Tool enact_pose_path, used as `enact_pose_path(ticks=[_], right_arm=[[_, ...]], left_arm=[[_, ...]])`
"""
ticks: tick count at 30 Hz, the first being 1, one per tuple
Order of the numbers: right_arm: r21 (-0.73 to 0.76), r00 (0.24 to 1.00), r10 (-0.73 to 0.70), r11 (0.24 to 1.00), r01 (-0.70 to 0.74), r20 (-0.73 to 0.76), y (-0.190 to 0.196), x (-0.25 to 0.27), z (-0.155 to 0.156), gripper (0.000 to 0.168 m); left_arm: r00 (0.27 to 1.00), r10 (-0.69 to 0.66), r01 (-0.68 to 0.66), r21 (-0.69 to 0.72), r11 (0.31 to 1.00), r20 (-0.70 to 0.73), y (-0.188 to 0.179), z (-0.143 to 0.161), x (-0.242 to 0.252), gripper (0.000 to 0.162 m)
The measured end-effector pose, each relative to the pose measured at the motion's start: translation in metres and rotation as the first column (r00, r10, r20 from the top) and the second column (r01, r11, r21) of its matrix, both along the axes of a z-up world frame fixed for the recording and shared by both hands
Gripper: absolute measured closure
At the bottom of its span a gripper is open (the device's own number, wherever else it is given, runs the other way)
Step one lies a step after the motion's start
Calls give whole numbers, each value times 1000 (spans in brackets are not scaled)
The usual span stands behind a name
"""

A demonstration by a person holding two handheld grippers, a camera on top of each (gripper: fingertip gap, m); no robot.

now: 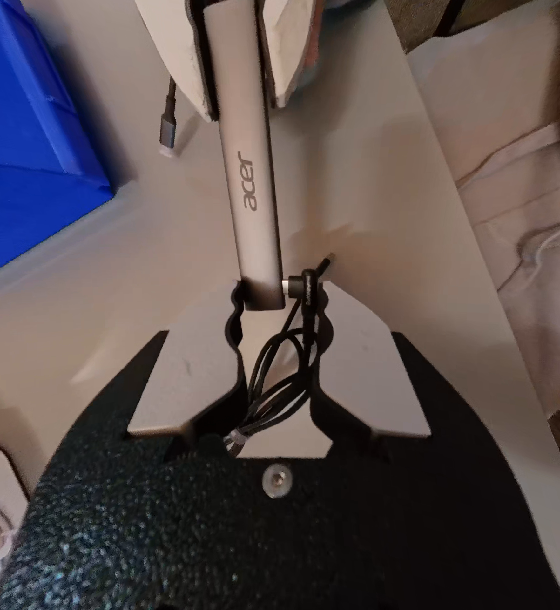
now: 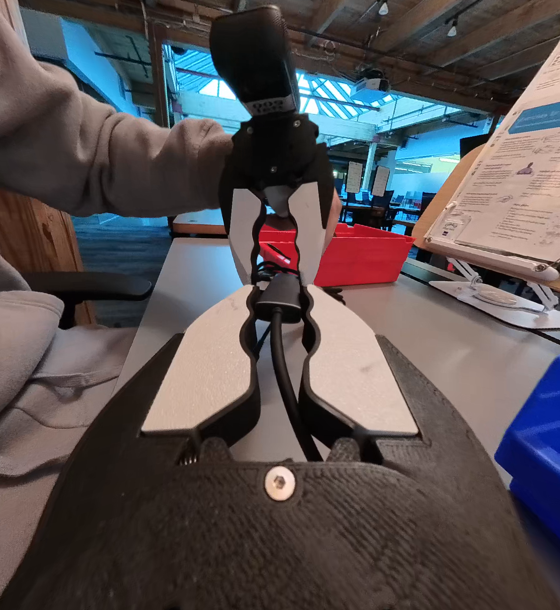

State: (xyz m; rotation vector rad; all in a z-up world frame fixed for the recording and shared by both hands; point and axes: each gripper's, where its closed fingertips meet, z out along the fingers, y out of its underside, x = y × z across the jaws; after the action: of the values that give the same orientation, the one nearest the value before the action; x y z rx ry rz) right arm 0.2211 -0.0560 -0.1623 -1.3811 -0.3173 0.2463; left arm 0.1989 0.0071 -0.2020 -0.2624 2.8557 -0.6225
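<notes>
Above the counter [image 1: 74, 330], right gripper [image 2: 278, 298] jaws pinch the grey hub [image 1: 248, 185]; left gripper [image 1: 280, 297] jaws pinch the black plug [image 1: 301, 288] at its side. Hub rigid, light, smooth; cable limp, so grip the plug body.

Hub [image 1: 252, 185]: brushed matt metal. Cable [image 2: 281, 356]: smooth black rubber. Table [image 1: 74, 297]: smooth, matt. Blue bin [image 1: 24, 148]: glossy plastic. Sleeve [image 2: 90, 148]: soft grey cloth.

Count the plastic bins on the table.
2. A red bin sits far across the table; a blue bin is at the near right edge of the right wrist view. More may lie out of view.
</notes>
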Motion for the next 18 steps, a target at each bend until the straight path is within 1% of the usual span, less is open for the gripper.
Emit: enact_pose_path(ticks=[3, 7, 13, 16, 18], right_arm=[[0, 1000, -12, 1000, 12, 0, 1, 2, 0, 144], [15, 1000, -25, 1000, 25, -18, -1, 5, 2, 144], [7, 1000, -18, 1000, 18, -6, 0, 3, 1, 144], [11, 1000, -24, 1000, 24, -10, 0, 4, 1, 144], [9, 999, -34, 999, 34, -11, 1, 5, 1, 144]], left_arm=[[1000, -7, 6, 40, 999, 5, 2, -1, 3, 121], [997, -24, 18, 82, 996, 72, 4, 0, 11, 121], [1000, 16, -17, 74, 997, 24, 4, -1, 7, 123], [999, 39, -40, 46, 998, 24, 4, 0, 9, 124], [998, 39, -41, 51, 998, 41, 5, 0, 11, 124]])
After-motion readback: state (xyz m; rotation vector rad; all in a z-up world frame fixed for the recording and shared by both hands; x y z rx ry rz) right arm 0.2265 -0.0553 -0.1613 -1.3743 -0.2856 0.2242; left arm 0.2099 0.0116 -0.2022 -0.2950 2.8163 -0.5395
